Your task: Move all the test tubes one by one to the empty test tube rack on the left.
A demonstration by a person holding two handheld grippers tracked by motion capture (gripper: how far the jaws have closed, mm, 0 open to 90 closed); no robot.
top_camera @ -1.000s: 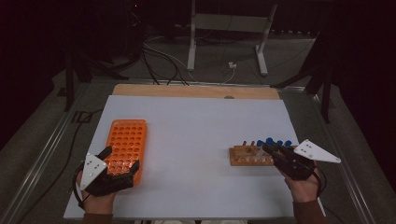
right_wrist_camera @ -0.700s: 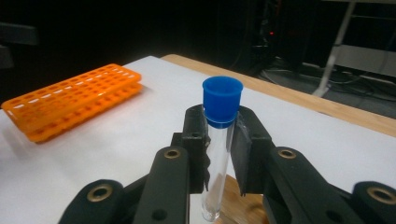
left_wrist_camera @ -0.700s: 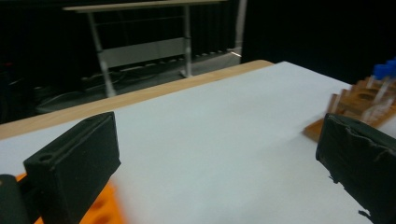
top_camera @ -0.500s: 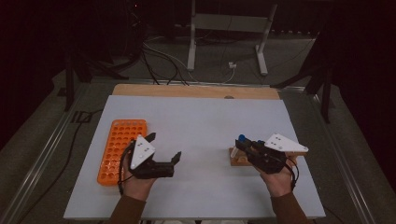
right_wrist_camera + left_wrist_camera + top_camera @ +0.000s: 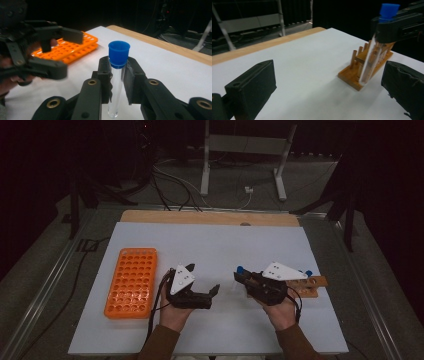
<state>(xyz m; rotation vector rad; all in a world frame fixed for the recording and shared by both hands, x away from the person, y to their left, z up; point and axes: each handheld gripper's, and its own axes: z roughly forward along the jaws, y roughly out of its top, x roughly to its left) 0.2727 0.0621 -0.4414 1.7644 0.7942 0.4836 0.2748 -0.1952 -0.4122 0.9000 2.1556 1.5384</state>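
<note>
Presently the right hand-held gripper (image 5: pixel 117 72) is clamped on a clear plastic test tube with a blue cap (image 5: pixel 118 75), pads pressing just under the cap so the tube hangs upright and its lower length stays free. That grip high on the tube looks chosen to leave the body free for another grasp or for seating in a hole. The tube is held clear above the white tabletop (image 5: pixel 215 245), near the middle, at about nine o'clock from the brown wooden peg rack (image 5: pixel 310 287).

The left hand-held gripper (image 5: pixel 204 282) has its jaws wide apart with nothing between them, facing three o'clock toward the tube; judged from this, a handover between the two is being set up. The orange plastic tube rack with rows of round holes (image 5: pixel 132 281) lies flat at nine o'clock of the left hand (image 5: pixel 175 312), the likely destination.

The left gripper view shows the tube (image 5: pixel 372 57) tilted slightly, hanging before the wooden rack (image 5: pixel 364 72), and not yet between the open jaws. The right gripper view confirms the pad contact. The high view alone gives the spacing of both racks and shows further blue caps (image 5: pixel 308 273) at the wooden rack
</note>
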